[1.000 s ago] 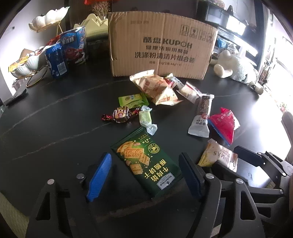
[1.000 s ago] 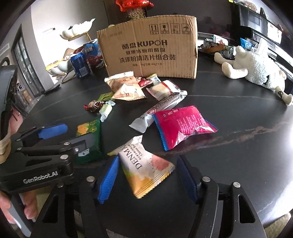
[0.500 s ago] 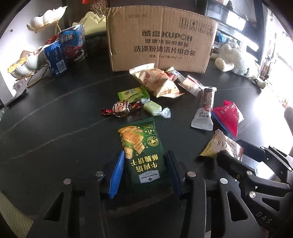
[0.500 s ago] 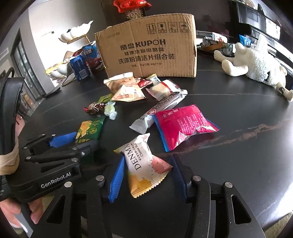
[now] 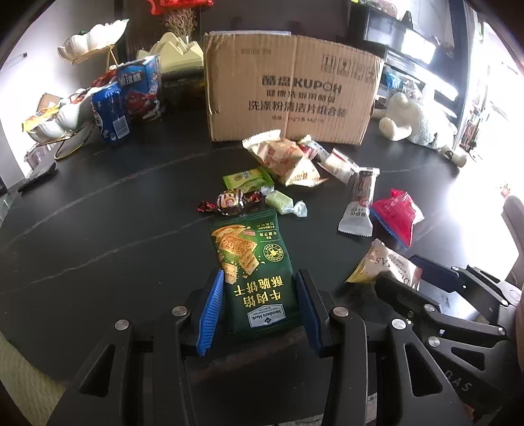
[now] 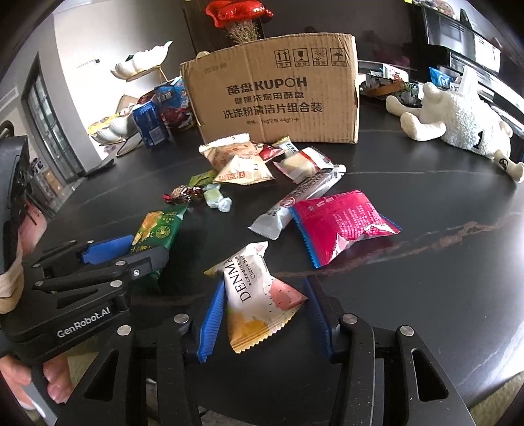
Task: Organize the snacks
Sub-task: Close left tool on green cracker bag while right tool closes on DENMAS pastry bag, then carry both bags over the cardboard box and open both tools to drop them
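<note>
two snack packets (image 5: pixel 258 281) between gripper pads

A lived-in home, most likely a living or dining room. A dark stone-look worktop (image 6: pixel 425 262) with pale veins carries a white plush toy (image 6: pixel 458 124) at the right of the frame, shell-shaped white dishes on a gold wire stand (image 5: pixel 88 46) at upper left, and dried flowers with a red ornament (image 6: pixel 239 11) at top centre. A reused cardboard box (image 6: pixel 278 98) stands mid-frame, and a dark-framed glass door (image 6: pixel 49 121) lets in daylight at left.
</note>
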Action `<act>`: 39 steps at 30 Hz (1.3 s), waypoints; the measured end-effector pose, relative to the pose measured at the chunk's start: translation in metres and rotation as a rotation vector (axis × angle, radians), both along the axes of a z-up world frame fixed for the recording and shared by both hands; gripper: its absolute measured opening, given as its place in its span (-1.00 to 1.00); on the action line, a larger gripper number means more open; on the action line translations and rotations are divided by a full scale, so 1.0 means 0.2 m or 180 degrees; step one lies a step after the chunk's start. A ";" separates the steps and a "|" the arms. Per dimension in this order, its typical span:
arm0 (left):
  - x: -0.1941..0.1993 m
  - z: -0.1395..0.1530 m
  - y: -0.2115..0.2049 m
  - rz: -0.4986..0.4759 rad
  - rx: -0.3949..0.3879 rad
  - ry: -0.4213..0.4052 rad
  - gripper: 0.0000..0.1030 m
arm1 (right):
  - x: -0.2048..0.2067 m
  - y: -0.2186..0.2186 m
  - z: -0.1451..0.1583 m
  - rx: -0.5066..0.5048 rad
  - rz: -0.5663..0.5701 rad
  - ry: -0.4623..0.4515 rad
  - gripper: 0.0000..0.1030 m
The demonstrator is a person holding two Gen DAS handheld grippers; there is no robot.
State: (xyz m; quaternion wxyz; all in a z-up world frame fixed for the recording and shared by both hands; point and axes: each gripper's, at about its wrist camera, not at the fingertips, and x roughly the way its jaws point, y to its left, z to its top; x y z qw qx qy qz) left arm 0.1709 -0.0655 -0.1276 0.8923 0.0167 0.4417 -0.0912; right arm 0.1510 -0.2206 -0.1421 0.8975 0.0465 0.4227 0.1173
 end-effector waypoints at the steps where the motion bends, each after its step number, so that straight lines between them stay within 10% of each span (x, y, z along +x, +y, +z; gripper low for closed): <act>1: -0.01 0.01 0.00 -0.0001 -0.0005 -0.0015 -0.15 | 0.00 0.00 0.00 0.0002 -0.0005 -0.0005 -0.04; 39: 0.43 0.70 0.02 -0.0303 -0.0126 -0.0783 -0.15 | 0.46 -0.05 0.82 -0.0060 -0.0202 -0.1085 -0.04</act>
